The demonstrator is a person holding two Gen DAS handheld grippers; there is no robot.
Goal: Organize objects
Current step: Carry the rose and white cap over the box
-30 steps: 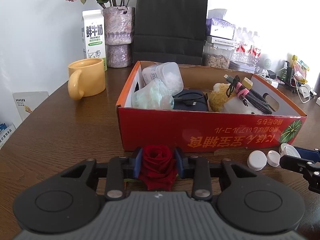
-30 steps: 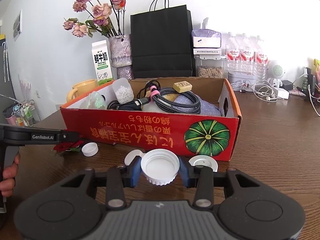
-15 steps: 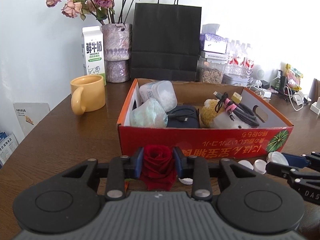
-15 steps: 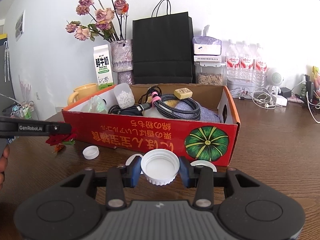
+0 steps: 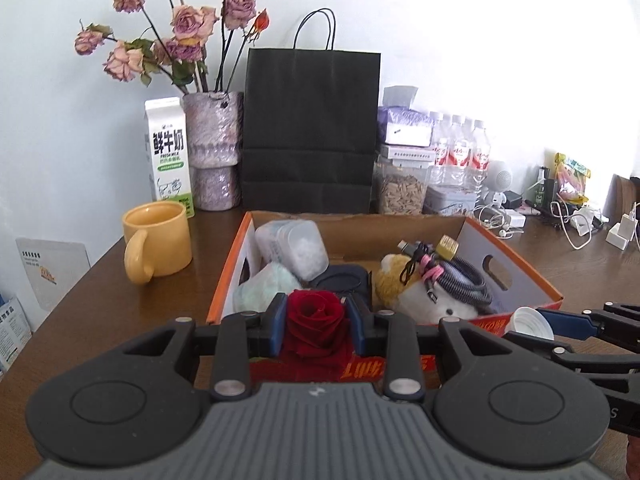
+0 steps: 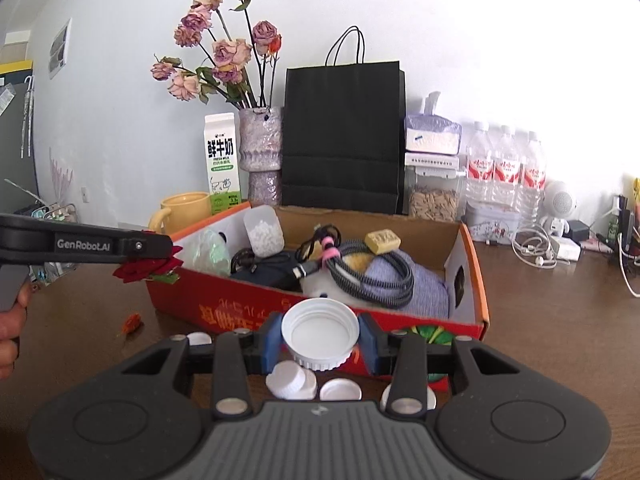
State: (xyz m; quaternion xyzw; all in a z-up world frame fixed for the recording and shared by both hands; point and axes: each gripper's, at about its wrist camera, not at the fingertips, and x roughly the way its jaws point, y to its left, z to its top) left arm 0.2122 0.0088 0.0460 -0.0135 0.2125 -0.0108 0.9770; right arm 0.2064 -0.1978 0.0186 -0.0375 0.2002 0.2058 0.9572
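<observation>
Both grippers have risen since a second ago: the rose and the cap, then low in front of the box's red wall, now sit level with its rim, and small caps once hidden show on the table below.

A dark wooden table (image 5: 560, 256) runs back to a pale wall. Along the back, from 10 o'clock round to 2 in the left wrist view, stand a yellow mug (image 5: 158, 246), a milk carton (image 5: 168, 156), a vase of dried roses (image 5: 212, 148), a black paper bag (image 5: 310, 128), a jar of seeds (image 5: 402, 192), water bottles (image 5: 460, 152) and a tangle of white cables (image 5: 576, 220).

The red cardboard box (image 6: 468, 280) lies straight ahead at 12 o'clock, crowded with a clear tub (image 5: 296, 244), a braided cable coil (image 5: 456, 276) and a plush toy (image 5: 420, 296).

The left gripper (image 5: 316, 322) is closed on a red rose (image 5: 314, 320), held at the box's near left corner. The right gripper (image 6: 319, 340) is clamped on a white cap (image 6: 320, 330), open side facing the camera, just before the box's front wall. Beneath it, loose white caps (image 6: 292, 378) rest on the table. A small orange scrap (image 6: 132, 322) lies at 9 o'clock.
</observation>
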